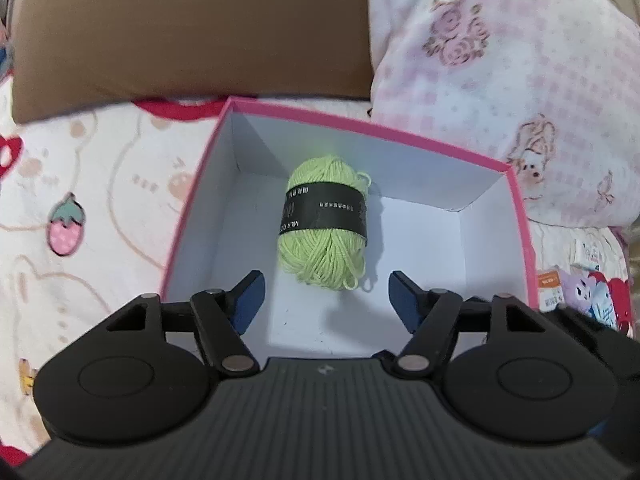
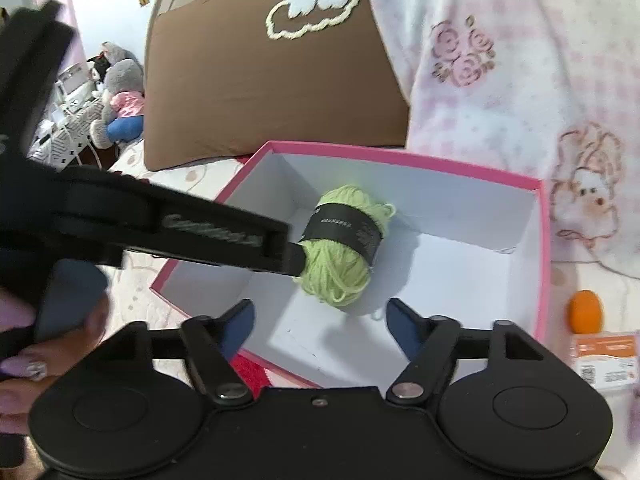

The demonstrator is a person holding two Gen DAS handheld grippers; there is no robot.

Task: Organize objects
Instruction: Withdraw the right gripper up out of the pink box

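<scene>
A light green ball of yarn (image 1: 326, 222) with a black paper band lies on the white floor of an open pink box (image 1: 524, 240). My left gripper (image 1: 326, 300) is open and empty, just above the box's near side, with the yarn a little beyond its fingertips. In the right wrist view the yarn (image 2: 344, 254) lies in the same box (image 2: 543, 264). My right gripper (image 2: 320, 326) is open and empty over the box's near edge. The left gripper's body (image 2: 160, 228) reaches in from the left, its tip beside the yarn.
The box sits on a bed cover with a strawberry print (image 1: 66, 224). A brown cushion (image 2: 272, 80) and a pink blanket (image 2: 520, 60) lie behind it. An orange object (image 2: 585, 311) and small packets (image 2: 604, 356) lie right of the box. Plush toys (image 2: 118, 100) sit far left.
</scene>
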